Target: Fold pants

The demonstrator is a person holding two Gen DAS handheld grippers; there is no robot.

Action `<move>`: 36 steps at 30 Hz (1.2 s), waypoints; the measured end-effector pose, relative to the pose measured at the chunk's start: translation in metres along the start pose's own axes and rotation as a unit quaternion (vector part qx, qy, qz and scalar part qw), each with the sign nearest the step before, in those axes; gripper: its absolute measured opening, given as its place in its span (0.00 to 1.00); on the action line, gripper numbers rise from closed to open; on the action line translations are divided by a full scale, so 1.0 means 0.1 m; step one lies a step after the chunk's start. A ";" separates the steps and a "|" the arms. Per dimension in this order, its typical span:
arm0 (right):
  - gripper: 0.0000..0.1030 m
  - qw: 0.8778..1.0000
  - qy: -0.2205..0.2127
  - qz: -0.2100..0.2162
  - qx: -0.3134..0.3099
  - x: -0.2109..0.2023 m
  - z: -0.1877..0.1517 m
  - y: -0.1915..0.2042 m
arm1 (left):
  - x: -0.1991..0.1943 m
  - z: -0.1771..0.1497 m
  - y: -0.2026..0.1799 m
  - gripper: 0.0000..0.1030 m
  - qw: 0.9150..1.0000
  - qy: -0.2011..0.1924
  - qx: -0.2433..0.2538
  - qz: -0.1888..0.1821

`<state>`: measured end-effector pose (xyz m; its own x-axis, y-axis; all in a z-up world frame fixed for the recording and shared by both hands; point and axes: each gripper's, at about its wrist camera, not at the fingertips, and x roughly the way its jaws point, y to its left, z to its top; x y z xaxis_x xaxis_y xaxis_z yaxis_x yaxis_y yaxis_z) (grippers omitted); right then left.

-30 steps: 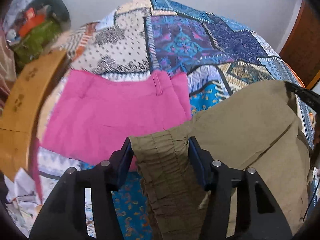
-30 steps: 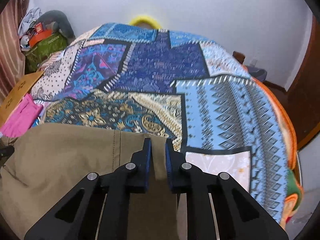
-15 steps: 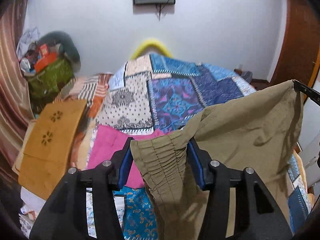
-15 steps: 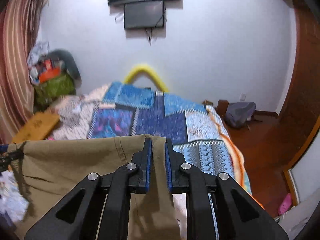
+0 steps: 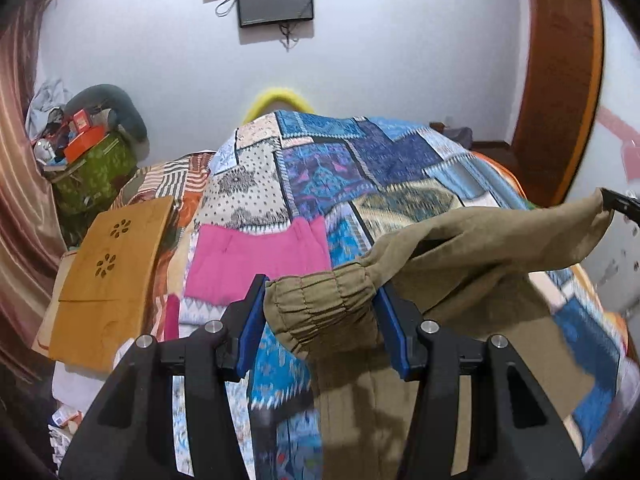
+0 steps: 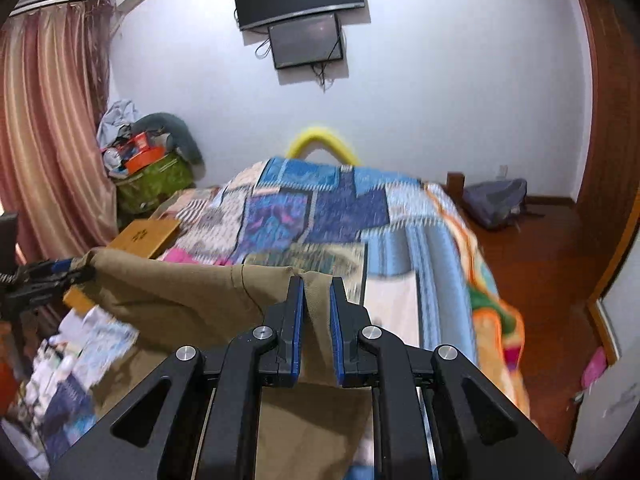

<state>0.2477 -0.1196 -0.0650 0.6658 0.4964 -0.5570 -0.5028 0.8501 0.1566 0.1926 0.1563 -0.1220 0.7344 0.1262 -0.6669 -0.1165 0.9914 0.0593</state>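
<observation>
Now | left gripper (image 5: 320,312) grasps the pants (image 5: 480,248) at the gathered band | right gripper (image 6: 316,312) clamps the other corner | pants hang above the bed (image 6: 340,216) | advice: keep edge taut, lower evenly.

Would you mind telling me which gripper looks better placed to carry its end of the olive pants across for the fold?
Probably the left gripper: it clamps the thick gathered waistband of the olive pants. The right gripper pinches only a thin edge, fit to hold as anchor.

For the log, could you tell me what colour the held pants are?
Olive-khaki pants, clearest in the left wrist view.
</observation>
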 end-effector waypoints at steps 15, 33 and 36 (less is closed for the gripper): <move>0.11 0.993 0.108 0.020 0.037 -0.21 -1.40 0.10 | -0.03 -1.21 -0.13 0.51 0.995 0.094 0.026 -0.001; 0.32 0.994 0.102 -0.003 0.038 -0.81 -1.58 0.25 | -0.55 -1.11 -0.34 0.68 0.993 0.060 0.099 0.001; 0.48 0.997 0.076 0.013 0.018 -0.81 -1.45 0.43 | -0.49 -1.09 -0.57 0.72 0.990 0.069 0.120 -0.021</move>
<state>0.0919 -0.1484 -0.1307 0.5607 0.4880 -0.6689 -0.4963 0.8447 0.2001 0.0902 0.0900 -0.1737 0.6345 0.0952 -0.7670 0.0869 0.9773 0.1931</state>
